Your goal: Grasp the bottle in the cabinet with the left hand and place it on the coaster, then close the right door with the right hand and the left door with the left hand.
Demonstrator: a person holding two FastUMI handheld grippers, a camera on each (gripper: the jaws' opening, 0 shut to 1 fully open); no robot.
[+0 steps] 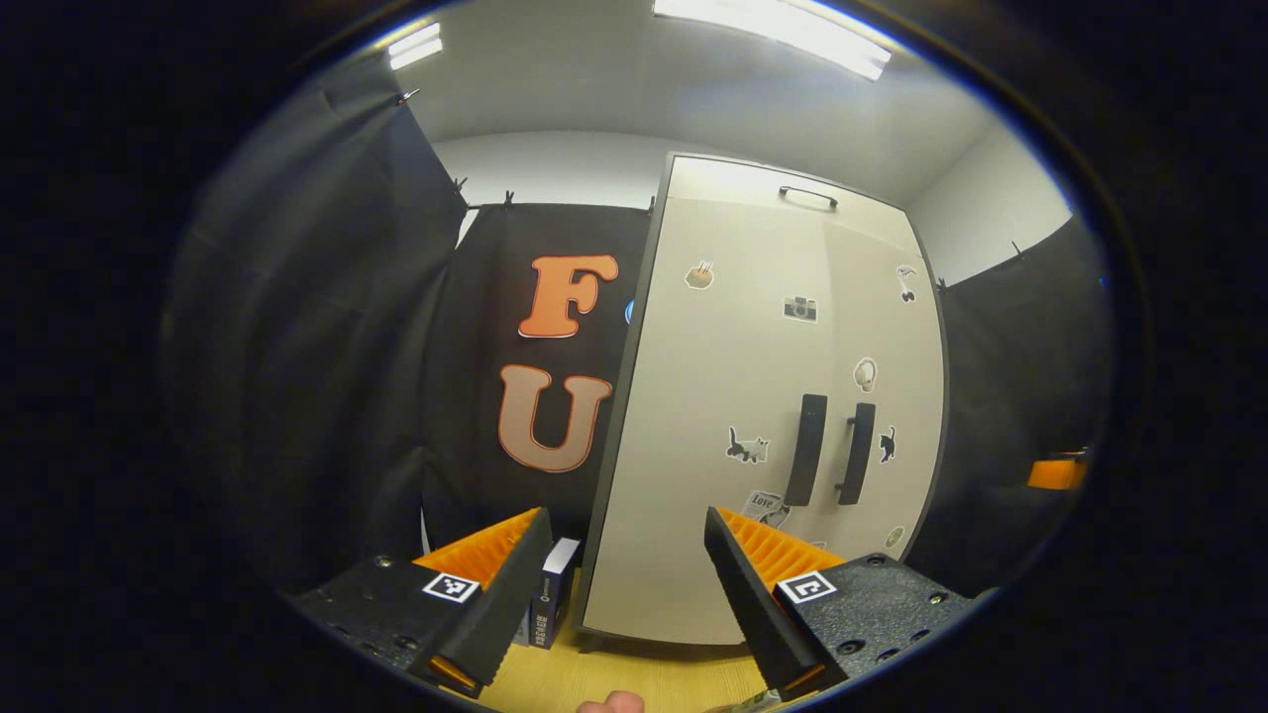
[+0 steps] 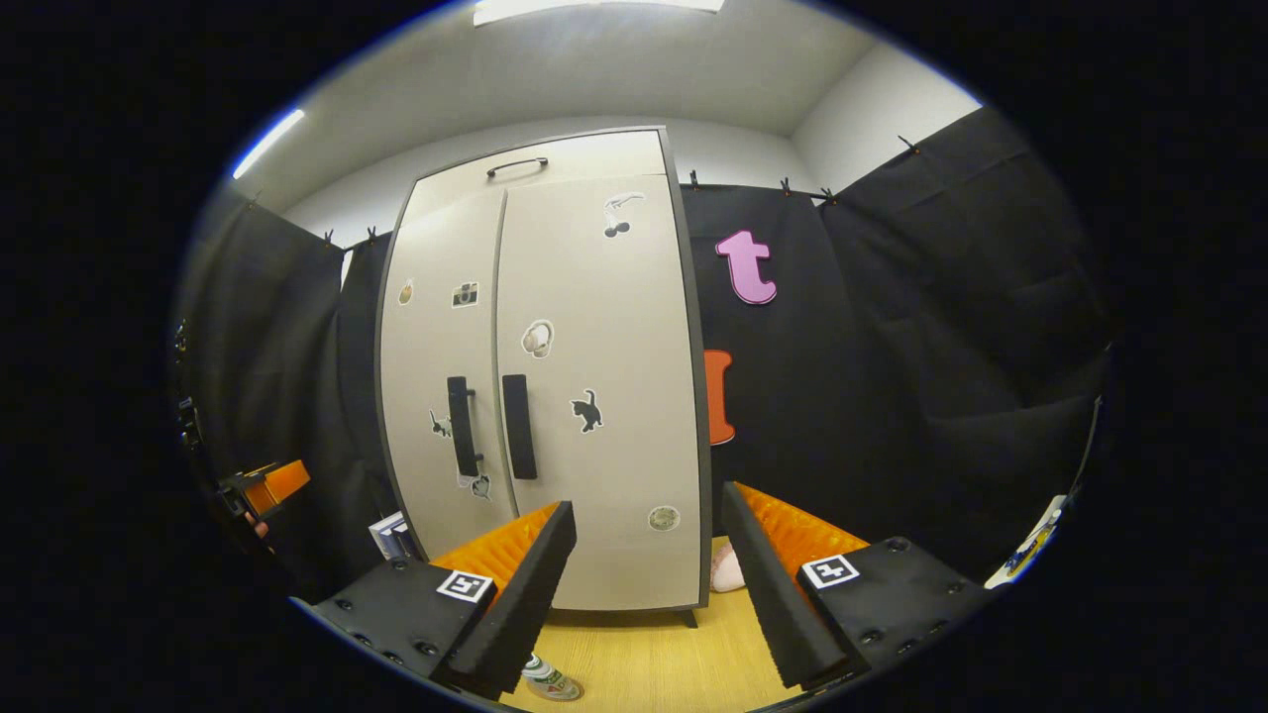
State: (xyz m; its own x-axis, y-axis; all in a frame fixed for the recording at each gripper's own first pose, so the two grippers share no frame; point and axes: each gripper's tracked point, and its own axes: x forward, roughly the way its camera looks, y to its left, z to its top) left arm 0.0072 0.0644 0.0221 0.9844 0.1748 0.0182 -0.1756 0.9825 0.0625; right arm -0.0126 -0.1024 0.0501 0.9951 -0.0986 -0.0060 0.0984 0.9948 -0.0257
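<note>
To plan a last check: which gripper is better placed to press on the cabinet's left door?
Probably left. The left gripper, open, points at the lower left door, while the right gripper, also open, faces the right door.

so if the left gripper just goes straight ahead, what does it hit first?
Probably the cabinet: the open left gripper points at the lower part of its closed left door, near that door's outer edge. Nothing shows between them, though depth is unclear.
</note>
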